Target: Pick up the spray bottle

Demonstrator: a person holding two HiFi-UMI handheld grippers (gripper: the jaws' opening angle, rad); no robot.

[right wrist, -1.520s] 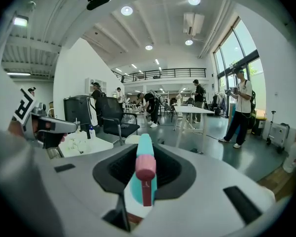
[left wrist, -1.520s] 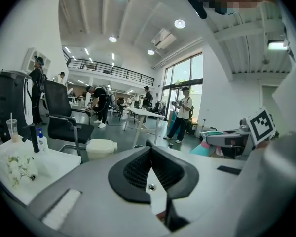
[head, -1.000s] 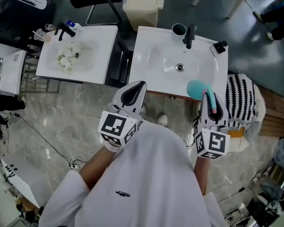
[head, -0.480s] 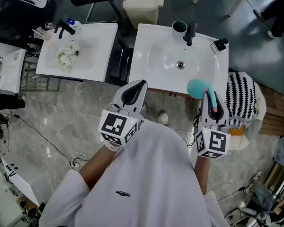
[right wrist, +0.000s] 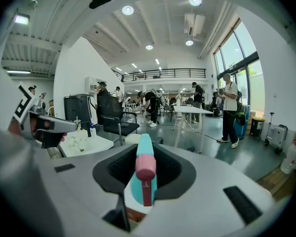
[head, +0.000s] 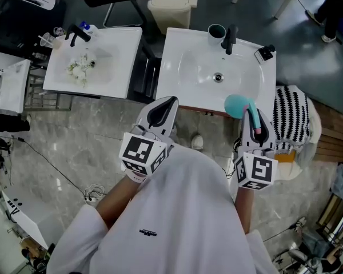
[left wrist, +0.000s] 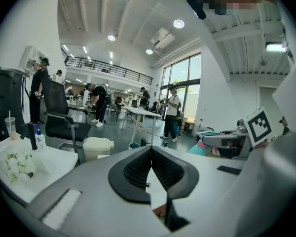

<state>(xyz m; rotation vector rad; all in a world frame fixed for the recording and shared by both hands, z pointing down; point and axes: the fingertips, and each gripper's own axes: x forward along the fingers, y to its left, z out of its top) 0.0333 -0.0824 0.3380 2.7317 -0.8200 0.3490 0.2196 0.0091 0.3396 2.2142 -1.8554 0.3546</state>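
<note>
The spray bottle (head: 236, 106) is teal with a pink nozzle; it hangs in the air over the front right corner of the white sink (head: 186, 67). My right gripper (head: 252, 117) is shut on it, and in the right gripper view the bottle (right wrist: 144, 174) stands between the black pads of that gripper (right wrist: 145, 179), nozzle towards the camera. My left gripper (head: 170, 103) hovers by the sink's front left edge. In the left gripper view its jaws meet in one line on this gripper (left wrist: 151, 153), with nothing between them.
A black faucet (head: 229, 40) and a dark cup (head: 216, 34) stand at the sink's back. A second white basin (head: 117, 53) with white flowers (head: 80, 69) lies left. A cream bin (head: 171, 7) is behind, a striped bag (head: 291, 119) at right, cables (head: 91, 194) on the floor.
</note>
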